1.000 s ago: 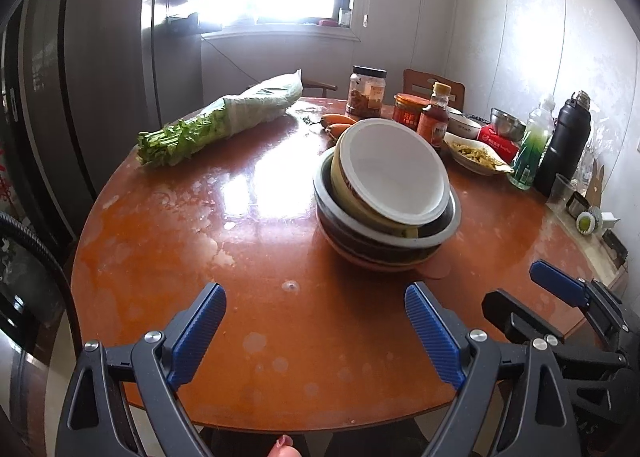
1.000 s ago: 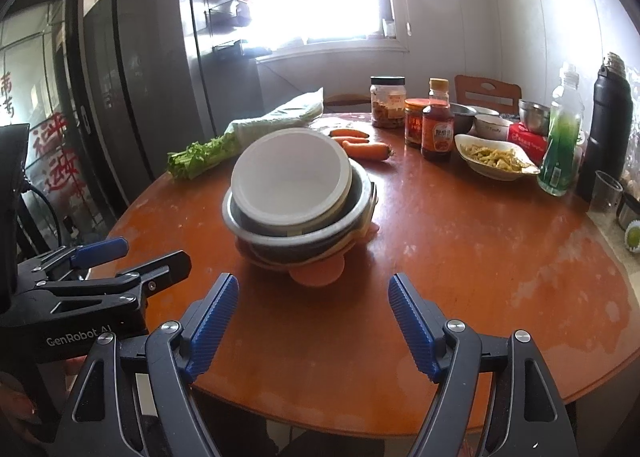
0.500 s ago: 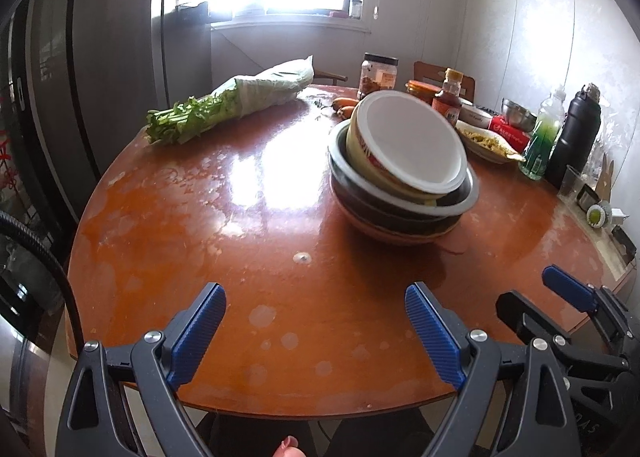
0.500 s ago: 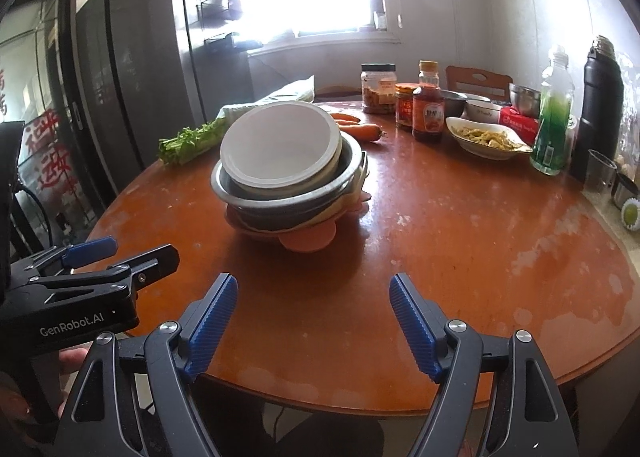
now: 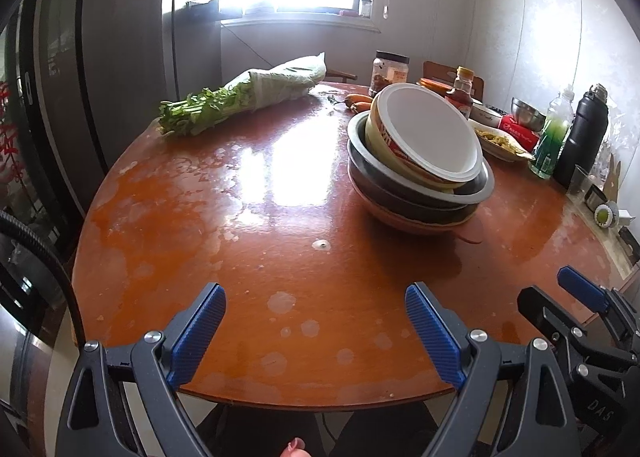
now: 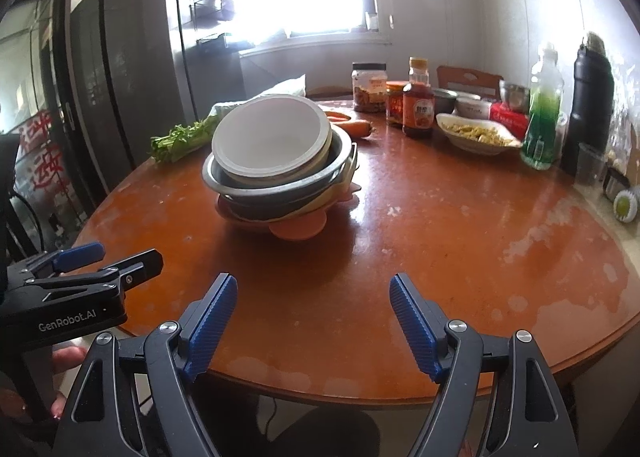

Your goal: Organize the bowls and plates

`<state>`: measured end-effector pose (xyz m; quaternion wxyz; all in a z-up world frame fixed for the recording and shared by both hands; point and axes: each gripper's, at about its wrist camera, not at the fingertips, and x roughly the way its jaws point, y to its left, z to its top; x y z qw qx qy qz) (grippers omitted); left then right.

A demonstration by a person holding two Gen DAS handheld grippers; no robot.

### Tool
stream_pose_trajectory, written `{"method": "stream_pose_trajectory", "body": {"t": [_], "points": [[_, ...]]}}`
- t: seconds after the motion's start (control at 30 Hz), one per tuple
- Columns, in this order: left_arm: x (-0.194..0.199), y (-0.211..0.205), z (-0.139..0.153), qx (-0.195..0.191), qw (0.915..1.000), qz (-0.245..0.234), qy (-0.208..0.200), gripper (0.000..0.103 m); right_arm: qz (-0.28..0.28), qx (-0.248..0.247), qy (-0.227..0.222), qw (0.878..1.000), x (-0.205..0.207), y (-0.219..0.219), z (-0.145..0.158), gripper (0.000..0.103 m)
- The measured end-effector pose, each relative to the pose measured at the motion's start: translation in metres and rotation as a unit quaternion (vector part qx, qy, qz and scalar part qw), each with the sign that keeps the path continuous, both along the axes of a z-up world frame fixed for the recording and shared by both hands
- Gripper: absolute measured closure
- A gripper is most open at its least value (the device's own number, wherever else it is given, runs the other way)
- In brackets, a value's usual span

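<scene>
Left claw (image 5: 314, 331) is being held wide, nothing between its blue pads, above the near edge of the round tabletop (image 5: 248, 225). Right claw (image 6: 312, 323) is likewise being held wide and empty over the near edge; it is also being seen at the lower right of the left wrist view.

A stack of bowls (image 6: 276, 173) is sitting toward the middle of the tabletop, well apart from both claws. A white-lined bowl (image 5: 428, 133) is lying tilted on top, nested in a metal bowl (image 6: 224, 177), with darker bowls and an orange dish (image 6: 298, 229) beneath.

Bagged greens (image 5: 240, 97) are lying along the far left edge. Carrots (image 6: 356, 127), jars, a sauce bottle (image 6: 418, 105) and a dish of food (image 6: 476, 133) are crowding the far right edge.
</scene>
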<state>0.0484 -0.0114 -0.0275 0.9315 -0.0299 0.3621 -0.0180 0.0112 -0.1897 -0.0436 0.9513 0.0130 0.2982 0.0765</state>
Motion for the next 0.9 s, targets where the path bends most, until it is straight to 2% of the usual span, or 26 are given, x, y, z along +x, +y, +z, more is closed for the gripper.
{"method": "stream_pose_trajectory", "body": {"t": [0.9], "points": [[-0.005, -0.012, -0.006, 0.012, 0.9999, -0.007, 0.005, 0.012, -0.005, 0.002, 0.006, 1.0, -0.006, -0.006, -0.005, 0.023]]}}
